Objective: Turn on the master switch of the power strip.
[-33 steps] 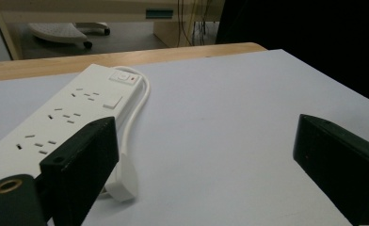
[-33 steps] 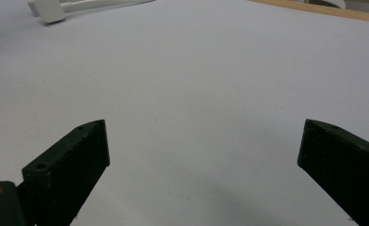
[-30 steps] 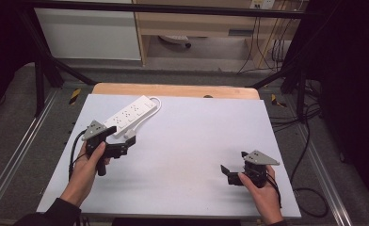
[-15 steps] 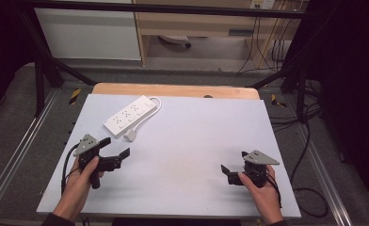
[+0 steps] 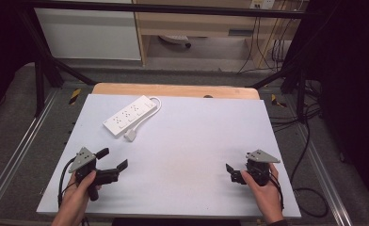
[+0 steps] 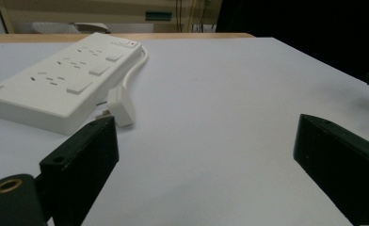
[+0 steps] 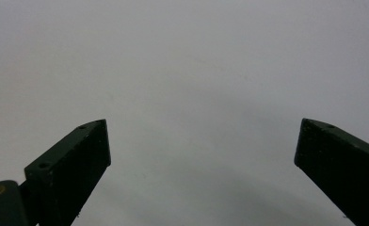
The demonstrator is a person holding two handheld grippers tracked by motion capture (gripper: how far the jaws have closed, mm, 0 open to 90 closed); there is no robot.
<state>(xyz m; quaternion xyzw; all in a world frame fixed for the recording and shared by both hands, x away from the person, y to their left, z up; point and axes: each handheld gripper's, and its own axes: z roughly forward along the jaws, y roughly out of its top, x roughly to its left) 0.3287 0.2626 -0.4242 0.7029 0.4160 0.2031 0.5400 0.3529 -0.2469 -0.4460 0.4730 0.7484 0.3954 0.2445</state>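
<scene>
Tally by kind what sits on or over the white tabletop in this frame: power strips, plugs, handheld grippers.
Power strip: 1, white, at the far left of the table
Plug: 1, white, on the strip's own cord, lying beside it
Handheld grippers: 2, left gripper and right gripper, both open and holding nothing
Total: 4

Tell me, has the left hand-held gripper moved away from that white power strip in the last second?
Yes. The left hand-held gripper has pulled back toward the table's near edge, leaving the power strip lying where it was.
</scene>
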